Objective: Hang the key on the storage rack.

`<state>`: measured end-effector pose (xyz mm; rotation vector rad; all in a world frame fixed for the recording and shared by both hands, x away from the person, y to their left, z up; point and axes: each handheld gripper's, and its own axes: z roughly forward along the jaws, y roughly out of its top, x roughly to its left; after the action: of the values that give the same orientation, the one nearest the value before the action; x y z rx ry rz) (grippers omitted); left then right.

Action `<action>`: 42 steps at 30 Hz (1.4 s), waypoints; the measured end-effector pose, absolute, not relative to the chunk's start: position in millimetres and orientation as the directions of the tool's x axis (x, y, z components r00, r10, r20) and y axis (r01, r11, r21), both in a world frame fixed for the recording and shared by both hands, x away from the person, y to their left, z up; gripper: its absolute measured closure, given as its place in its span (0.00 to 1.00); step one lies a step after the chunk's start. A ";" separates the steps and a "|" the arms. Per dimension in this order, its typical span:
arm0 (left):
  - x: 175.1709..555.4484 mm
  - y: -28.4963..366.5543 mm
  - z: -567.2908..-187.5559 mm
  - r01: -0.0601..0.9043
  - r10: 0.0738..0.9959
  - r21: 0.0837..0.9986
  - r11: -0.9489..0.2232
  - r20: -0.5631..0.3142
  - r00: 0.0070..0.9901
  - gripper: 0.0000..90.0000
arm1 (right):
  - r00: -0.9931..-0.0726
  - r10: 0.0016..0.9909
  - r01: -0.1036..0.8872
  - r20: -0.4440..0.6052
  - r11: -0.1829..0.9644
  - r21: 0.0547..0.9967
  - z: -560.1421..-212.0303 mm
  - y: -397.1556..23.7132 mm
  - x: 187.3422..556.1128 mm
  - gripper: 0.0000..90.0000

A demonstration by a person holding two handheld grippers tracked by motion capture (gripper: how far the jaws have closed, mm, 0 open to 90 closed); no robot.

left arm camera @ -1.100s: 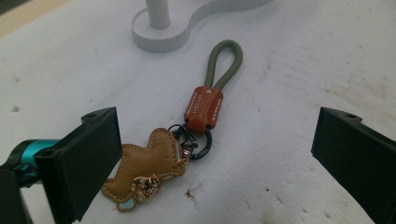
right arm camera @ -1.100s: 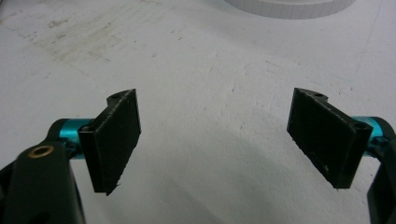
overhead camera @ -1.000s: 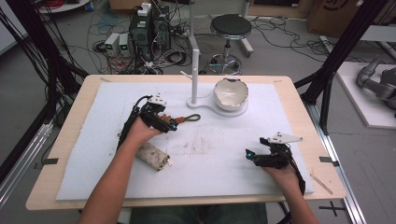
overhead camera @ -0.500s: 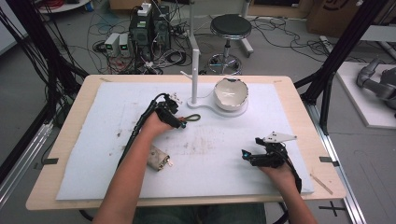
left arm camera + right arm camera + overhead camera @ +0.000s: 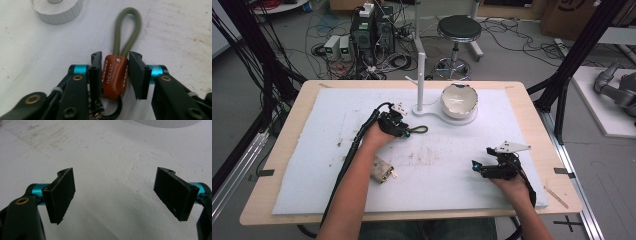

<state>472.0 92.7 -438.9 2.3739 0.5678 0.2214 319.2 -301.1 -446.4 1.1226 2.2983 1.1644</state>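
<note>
A brown leather key fob (image 5: pixel 113 75) with an olive cord loop (image 5: pixel 127 30) lies on the white mat (image 5: pixel 327 150). In the high view the cord loop (image 5: pixel 419 130) sticks out to the right of my left gripper (image 5: pixel 404 131). In the left gripper view my left gripper (image 5: pixel 115 58) has just been closing, and its two black pads now press on the fob's sides, with a ring showing below. My right gripper (image 5: pixel 476 166) rests at the right front of the mat. In the right gripper view my right gripper (image 5: pixel 117 192) stands wide open over bare mat.
A white stand with an upright post (image 5: pixel 419 75) and a flat base (image 5: pixel 432 114) sits just beyond the fob, and a white bowl (image 5: pixel 457 100) stands on its right end. A round white foot (image 5: pixel 57 10) lies ahead of the left gripper. A small tan object (image 5: pixel 382 170) lies by the left forearm.
The left hand has slid right toward the stand, and its jaws have gone from wide open to closed on the leather fob. The right hand has kept still.
</note>
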 end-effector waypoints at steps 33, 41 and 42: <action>425.7 129.5 -304.0 0.225 0.580 0.884 -0.409 0.061 0.812 0.77 | -0.661 0.749 0.487 0.043 0.385 0.784 -448.2 -287.9 324.1 0.20; 428.2 125.8 -274.7 0.183 0.591 0.893 -0.410 0.107 0.800 0.77 | -0.662 0.748 0.494 0.049 0.386 0.779 -449.2 -287.3 324.6 0.20; 429.0 125.0 -274.0 0.186 0.594 0.894 -0.408 0.105 0.798 0.77 | -0.662 0.748 0.494 0.049 0.386 0.779 -449.3 -287.3 324.6 0.20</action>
<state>429.0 125.0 -274.0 1.9756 0.5831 0.5068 324.6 -287.3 -449.3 1.0859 2.3392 1.1544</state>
